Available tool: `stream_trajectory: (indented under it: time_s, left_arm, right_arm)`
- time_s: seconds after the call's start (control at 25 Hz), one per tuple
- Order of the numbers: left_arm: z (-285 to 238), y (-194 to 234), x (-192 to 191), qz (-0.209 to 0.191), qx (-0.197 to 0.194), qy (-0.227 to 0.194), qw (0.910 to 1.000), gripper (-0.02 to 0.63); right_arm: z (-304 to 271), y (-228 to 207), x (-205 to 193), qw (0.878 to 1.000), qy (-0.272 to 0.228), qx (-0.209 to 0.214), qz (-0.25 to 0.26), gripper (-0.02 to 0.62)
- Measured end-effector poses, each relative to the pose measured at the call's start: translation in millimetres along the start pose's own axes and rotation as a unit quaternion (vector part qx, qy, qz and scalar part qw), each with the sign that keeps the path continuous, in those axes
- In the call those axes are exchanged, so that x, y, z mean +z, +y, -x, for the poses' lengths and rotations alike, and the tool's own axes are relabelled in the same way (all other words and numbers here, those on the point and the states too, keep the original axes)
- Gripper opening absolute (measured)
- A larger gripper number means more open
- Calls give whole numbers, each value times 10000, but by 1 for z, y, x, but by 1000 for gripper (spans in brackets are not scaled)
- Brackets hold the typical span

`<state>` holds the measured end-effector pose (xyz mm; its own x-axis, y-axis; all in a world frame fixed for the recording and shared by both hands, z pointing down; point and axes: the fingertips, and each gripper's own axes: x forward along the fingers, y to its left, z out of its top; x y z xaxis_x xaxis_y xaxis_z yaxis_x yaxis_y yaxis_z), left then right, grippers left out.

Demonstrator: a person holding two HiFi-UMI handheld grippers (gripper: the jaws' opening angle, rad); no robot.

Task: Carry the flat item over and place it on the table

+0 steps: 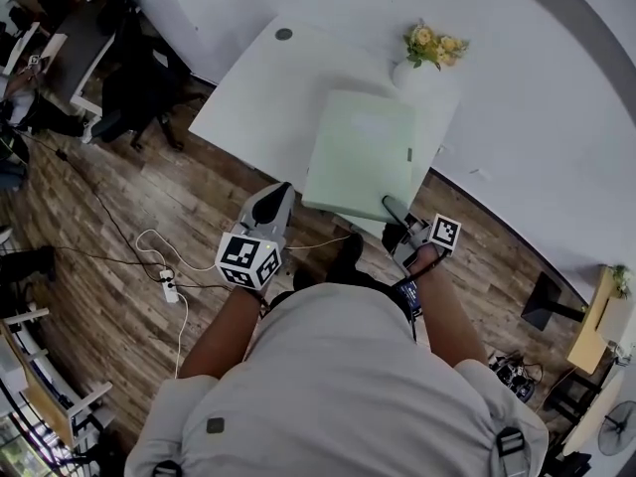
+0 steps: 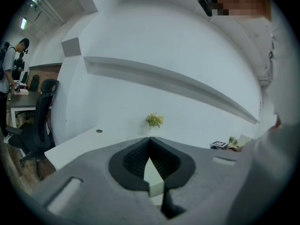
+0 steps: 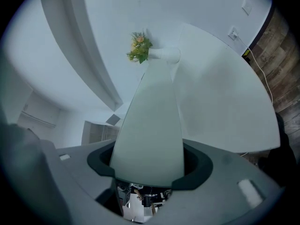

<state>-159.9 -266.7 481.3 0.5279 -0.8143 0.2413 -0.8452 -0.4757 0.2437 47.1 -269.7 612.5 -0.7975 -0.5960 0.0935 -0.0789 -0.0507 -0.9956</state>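
The flat item (image 1: pixel 360 152) is a pale green, square slab. It lies level over the right half of the white table (image 1: pixel 248 107), and its near edge sticks out past the table's front. My right gripper (image 1: pixel 395 214) is shut on that near edge. In the right gripper view the slab (image 3: pixel 150 121) fills the gap between the jaws of the right gripper (image 3: pixel 149 167) and stretches toward the vase. I cannot tell whether it touches the tabletop. My left gripper (image 1: pixel 279 196) hangs shut and empty at the slab's left near corner; the left gripper view shows its tips (image 2: pixel 150 138) meeting.
A white vase of yellow flowers (image 1: pixel 429 48) stands at the table's far right by the wall. A small round disc (image 1: pixel 284 34) sits at the far left. Black office chairs (image 1: pixel 139 78) and a desk stand left. A power strip (image 1: pixel 169 286) and cables lie on the wood floor.
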Motion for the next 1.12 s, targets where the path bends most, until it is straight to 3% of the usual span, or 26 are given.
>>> stream_trajectory:
  time_s: [0.68, 1.12]
  left_arm:
    - [-92, -7, -35, 231, 135, 510, 9983, 0]
    - [-114, -4, -54, 361, 299, 706, 9964, 0]
  right_arm:
    - [-7, -75, 57, 9970, 152, -457, -612, 302]
    - [-27, -104, 77, 9984, 274, -487, -40, 299]
